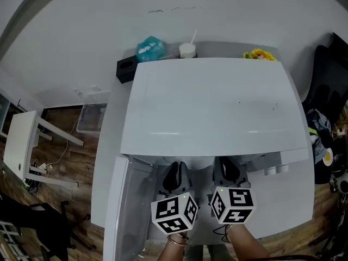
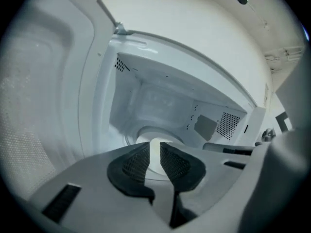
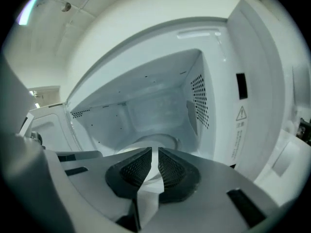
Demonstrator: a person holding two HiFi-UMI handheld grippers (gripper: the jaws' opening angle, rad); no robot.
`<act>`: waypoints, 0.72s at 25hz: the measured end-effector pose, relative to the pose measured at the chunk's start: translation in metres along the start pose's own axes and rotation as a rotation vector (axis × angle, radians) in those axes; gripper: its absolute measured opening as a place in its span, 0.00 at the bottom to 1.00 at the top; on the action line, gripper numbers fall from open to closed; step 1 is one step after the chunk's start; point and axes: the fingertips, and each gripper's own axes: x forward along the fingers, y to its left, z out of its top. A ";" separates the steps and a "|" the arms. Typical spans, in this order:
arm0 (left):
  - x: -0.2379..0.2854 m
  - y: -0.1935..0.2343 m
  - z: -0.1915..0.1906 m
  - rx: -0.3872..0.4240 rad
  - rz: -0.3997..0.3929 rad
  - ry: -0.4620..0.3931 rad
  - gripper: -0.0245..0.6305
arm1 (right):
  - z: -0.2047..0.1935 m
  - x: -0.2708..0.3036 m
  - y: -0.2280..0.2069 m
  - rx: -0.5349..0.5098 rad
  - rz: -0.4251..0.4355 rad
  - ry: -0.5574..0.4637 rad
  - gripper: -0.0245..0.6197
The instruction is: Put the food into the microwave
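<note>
Head view shows only the microwave (image 1: 212, 102) top. Gripper views look inside it, where left gripper (image 2: 154, 158) and right gripper (image 3: 154, 168) each pinch a white plate (image 3: 146, 200) at lower centre.

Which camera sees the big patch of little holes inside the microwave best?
The right gripper view: the holes on the microwave's right inner wall look near and large. The left gripper view shows the same holes smaller, off to one side. The head view looks down on the microwave's top, so no holes.
</note>
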 end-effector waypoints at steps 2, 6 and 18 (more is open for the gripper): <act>-0.013 -0.009 -0.002 0.020 -0.012 0.016 0.12 | 0.001 -0.013 0.004 -0.028 0.021 0.009 0.10; -0.040 -0.027 -0.005 0.054 -0.031 0.040 0.11 | 0.010 -0.041 0.013 -0.081 0.050 0.017 0.07; -0.125 -0.059 -0.007 0.095 -0.038 0.064 0.04 | 0.006 -0.127 0.036 -0.126 0.171 0.052 0.06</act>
